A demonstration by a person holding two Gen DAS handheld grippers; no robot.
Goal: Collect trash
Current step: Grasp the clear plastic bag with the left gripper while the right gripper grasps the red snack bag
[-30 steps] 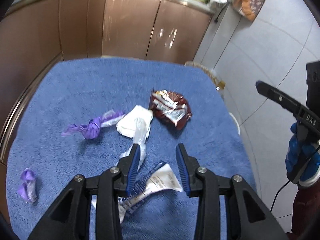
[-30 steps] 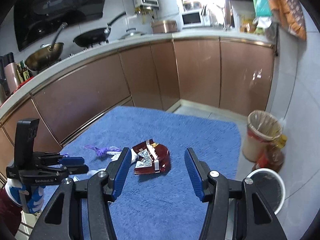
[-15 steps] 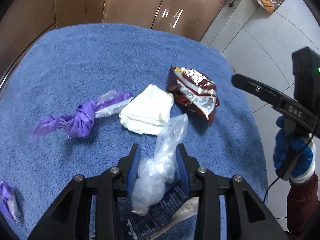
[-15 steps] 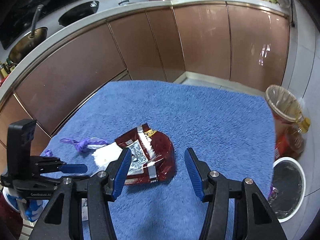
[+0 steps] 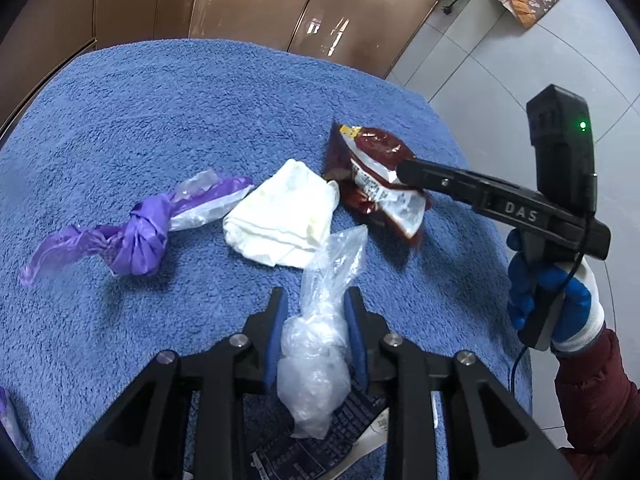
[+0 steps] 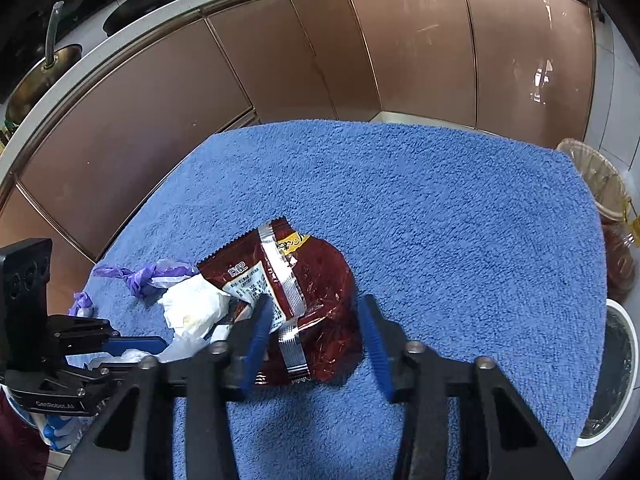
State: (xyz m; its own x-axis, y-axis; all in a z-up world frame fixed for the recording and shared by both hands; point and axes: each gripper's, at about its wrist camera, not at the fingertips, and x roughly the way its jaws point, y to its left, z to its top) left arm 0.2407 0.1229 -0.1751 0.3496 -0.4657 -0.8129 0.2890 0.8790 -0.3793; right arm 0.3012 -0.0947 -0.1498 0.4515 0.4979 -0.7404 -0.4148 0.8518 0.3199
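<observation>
Now the crumpled white tissue (image 5: pixel 282 212) is taken as the landmark on the blue towel (image 5: pixel 168 112). Just in front of it, a clear plastic bag (image 5: pixel 320 344) is flanked by the blue pads of the left gripper (image 5: pixel 316 336); the jaws have just been closing and are seen pressed against the bag's bunched lower part. Beneath the bag, a dark printed wrapper (image 5: pixel 320 452) is partly covered. To the tissue's right, a dark red snack packet (image 6: pixel 296 296) is straddled by the right gripper (image 6: pixel 316 344), whose jaws have just been closing but are still spread, the right pad standing clear of the packet. To the tissue's left, a knotted purple bag (image 5: pixel 132 236) is laid.
</observation>
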